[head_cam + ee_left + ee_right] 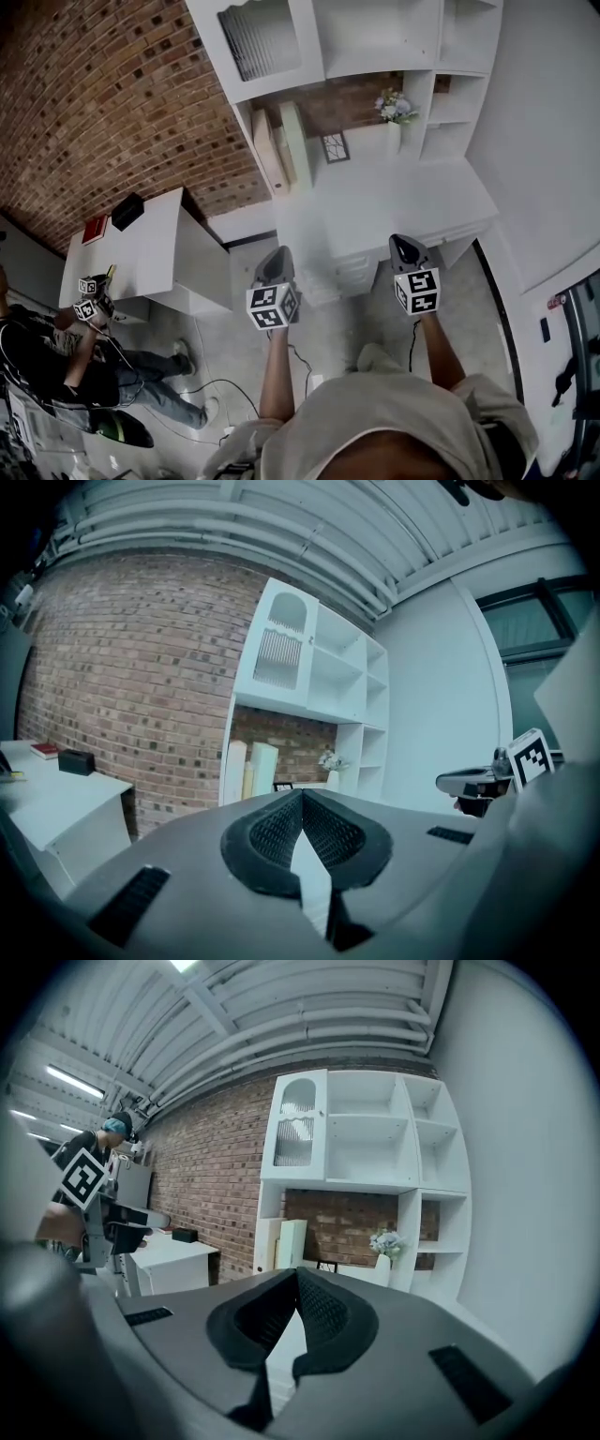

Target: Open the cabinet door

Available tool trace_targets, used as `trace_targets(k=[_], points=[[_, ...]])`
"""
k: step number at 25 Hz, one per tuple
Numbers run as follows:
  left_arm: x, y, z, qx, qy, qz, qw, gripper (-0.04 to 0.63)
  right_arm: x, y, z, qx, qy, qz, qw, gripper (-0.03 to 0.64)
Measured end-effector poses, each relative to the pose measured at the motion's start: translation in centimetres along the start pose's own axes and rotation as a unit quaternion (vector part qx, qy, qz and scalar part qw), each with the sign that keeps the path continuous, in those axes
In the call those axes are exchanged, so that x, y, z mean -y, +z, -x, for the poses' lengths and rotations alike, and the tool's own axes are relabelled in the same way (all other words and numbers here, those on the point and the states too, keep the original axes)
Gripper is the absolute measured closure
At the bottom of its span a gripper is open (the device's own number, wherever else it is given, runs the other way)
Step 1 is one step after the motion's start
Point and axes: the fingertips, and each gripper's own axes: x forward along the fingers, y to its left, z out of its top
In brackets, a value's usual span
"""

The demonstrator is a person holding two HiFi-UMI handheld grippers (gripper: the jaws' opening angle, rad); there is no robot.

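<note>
A person stands facing a white cabinet [394, 202] set against a brick wall [112, 103], with a two-jaw gripper in each hand held out level toward it. The left gripper [276, 253] has its jaws closed: in the left gripper view the ribbed black pads [330, 832] meet at their tips, and nothing is caught between them. The right gripper [404, 241] is the same, its jaws pressed together and empty in its own view. Both grippers hang in front of the cabinet's low counter, clear of it and touching nothing, the left toward the cabinet's left half and the right toward its right.

The cabinet door [260, 37], an arched panel with a ribbed insert, covers the top left compartment of the cabinet and sits flush with the frame, well above both grippers. In the cabinet's open middle bay are pale upright boards [281, 145], a small picture frame [335, 147] and a vase of flowers [396, 106]. To the left of the cabinet stands a white desk [159, 248], where a second person [56, 356] sits beside it.
</note>
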Motion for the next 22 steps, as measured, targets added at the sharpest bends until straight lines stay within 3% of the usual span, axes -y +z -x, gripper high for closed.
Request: trace_targets(k=[8,22], points=[[-3.0,0.3,-4.3,-0.01,0.003,0.009,0.9999,0.569,0.4,0.2,-5.6,-0.005,0.006,-0.001,1.0,0.603],[-8.0,5.6,-16.6,0.004,0.034,0.0,0.9994,0.569,5.7,3.9,-20.1,0.01,0.038,0.003,0.999,0.603]])
